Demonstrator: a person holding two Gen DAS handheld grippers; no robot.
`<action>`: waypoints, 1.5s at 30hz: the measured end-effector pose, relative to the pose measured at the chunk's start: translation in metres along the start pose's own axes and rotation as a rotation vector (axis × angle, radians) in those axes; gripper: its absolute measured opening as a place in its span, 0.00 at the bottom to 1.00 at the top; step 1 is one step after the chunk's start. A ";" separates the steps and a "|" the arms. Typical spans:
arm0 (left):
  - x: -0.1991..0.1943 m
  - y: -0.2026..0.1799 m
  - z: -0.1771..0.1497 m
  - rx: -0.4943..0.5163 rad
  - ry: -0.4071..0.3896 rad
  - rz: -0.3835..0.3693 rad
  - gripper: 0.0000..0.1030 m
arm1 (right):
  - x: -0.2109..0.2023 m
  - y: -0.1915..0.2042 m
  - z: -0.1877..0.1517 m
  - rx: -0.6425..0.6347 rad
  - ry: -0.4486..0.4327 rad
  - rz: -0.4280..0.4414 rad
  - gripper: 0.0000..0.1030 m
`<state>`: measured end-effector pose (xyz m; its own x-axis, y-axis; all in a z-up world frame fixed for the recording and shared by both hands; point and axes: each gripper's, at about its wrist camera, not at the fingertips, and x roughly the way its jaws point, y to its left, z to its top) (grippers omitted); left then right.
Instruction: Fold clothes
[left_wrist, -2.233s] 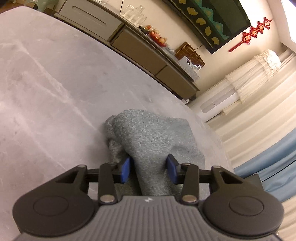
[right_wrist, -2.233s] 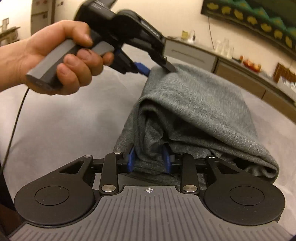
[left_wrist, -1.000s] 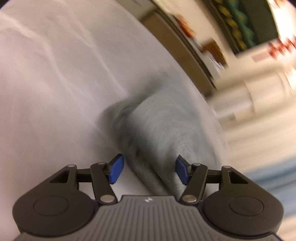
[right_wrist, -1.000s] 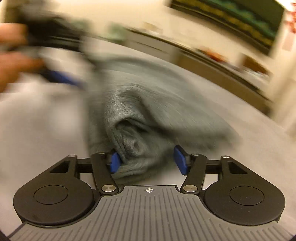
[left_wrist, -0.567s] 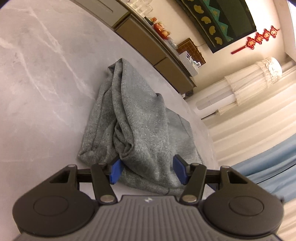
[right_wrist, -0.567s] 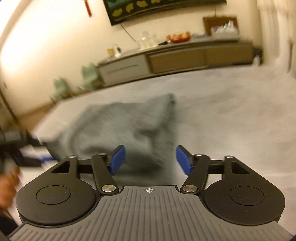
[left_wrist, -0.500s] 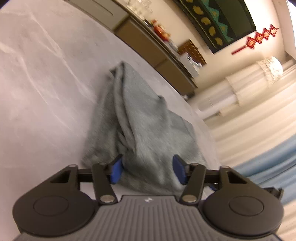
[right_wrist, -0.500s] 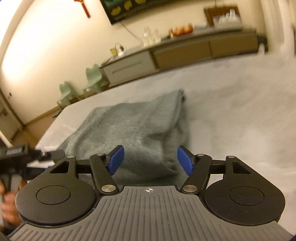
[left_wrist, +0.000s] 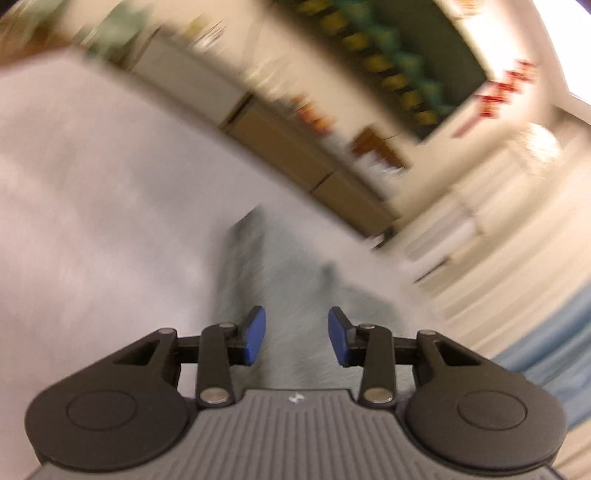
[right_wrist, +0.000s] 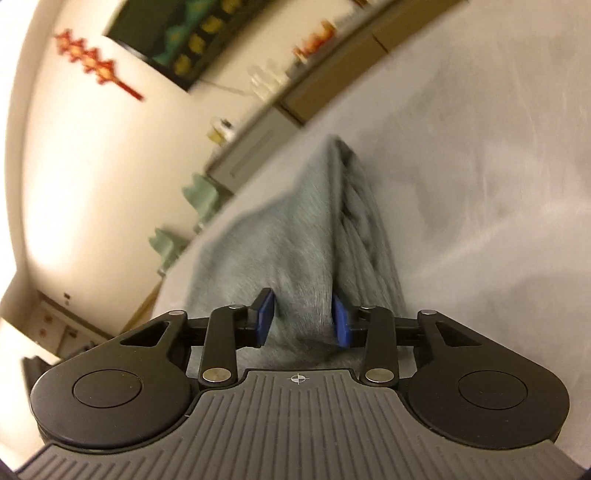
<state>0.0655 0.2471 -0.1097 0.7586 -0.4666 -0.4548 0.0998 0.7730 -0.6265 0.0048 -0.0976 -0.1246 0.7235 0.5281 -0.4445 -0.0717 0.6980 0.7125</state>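
right gripper (right_wrist: 302, 320) pinching grey garment (right_wrist: 295, 236) mid-frame; left gripper (left_wrist: 296, 335) parted over it, grip unclear. pinch both layers, lift evenly.

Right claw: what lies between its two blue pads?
In the right wrist view, a fold of the grey garment runs between the right claw's pads.

my left tongs (left_wrist: 296, 339): ribbed grey housing with a small white mark at its front edge, two round black discs either side, black linkage arms with silver screws, blue pads (left_wrist: 255, 335). my right tongs (right_wrist: 303, 319): same build, white crosshair mark, blue pads (right_wrist: 265, 316).
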 end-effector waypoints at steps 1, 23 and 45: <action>0.001 -0.009 0.000 0.041 -0.001 -0.032 0.36 | 0.002 0.002 0.000 -0.010 -0.006 0.020 0.41; 0.072 -0.004 -0.014 0.116 0.225 0.073 0.36 | -0.042 0.026 -0.007 -0.368 -0.197 -0.115 0.47; 0.129 -0.032 0.063 0.377 0.206 0.029 0.41 | 0.104 0.080 0.085 -0.841 0.115 -0.260 0.40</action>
<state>0.2004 0.1894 -0.1086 0.6237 -0.4887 -0.6100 0.3375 0.8723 -0.3538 0.1328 -0.0281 -0.0681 0.7169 0.3173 -0.6208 -0.4283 0.9031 -0.0329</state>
